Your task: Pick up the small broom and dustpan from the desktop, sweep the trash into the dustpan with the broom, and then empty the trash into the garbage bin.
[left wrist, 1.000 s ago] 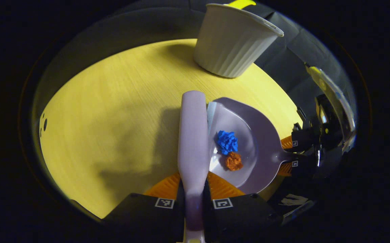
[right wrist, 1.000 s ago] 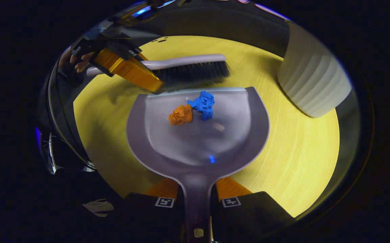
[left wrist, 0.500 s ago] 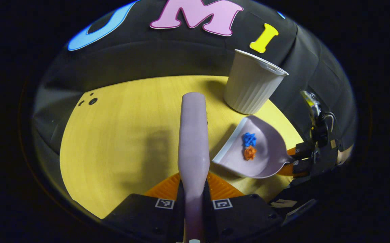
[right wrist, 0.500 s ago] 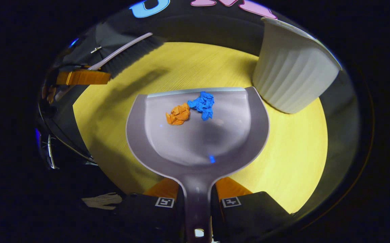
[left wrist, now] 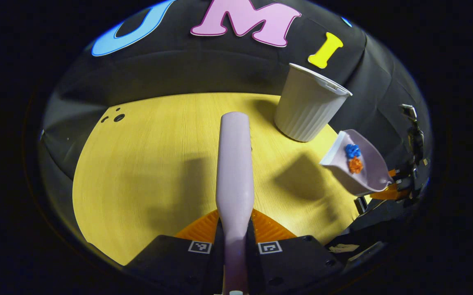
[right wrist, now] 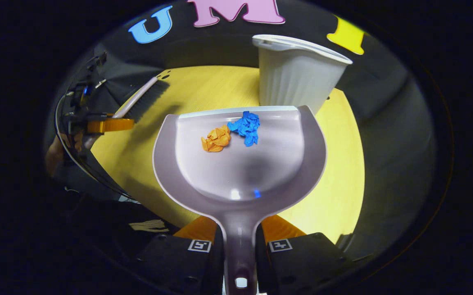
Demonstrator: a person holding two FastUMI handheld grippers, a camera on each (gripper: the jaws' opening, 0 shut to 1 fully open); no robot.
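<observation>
My left gripper (left wrist: 234, 235) is shut on the handle of the small lilac broom (left wrist: 234, 164), which points out over the yellow desktop (left wrist: 150, 164). My right gripper (right wrist: 239, 239) is shut on the handle of the lilac dustpan (right wrist: 240, 172). A blue paper wad (right wrist: 245, 126) and an orange paper wad (right wrist: 216, 139) lie near the pan's front lip. In the left gripper view the dustpan (left wrist: 357, 168) hangs in the air at the right, tilted, below the white ribbed garbage bin (left wrist: 308, 108). In the right gripper view the bin (right wrist: 295, 76) stands just beyond the pan, and the broom (right wrist: 144, 98) shows at the far left.
The bin stands at the back right of the desktop, close to the booth's black cloth wall (left wrist: 203, 69). A few small dark holes (left wrist: 115, 118) mark the desktop's far left. A hand (right wrist: 62, 147) holds the left gripper at the left of the right gripper view.
The dustpan has lifted off the desktop with both wads inside and moved toward the bin. The broom has drawn back and away from the pan's lip.
</observation>
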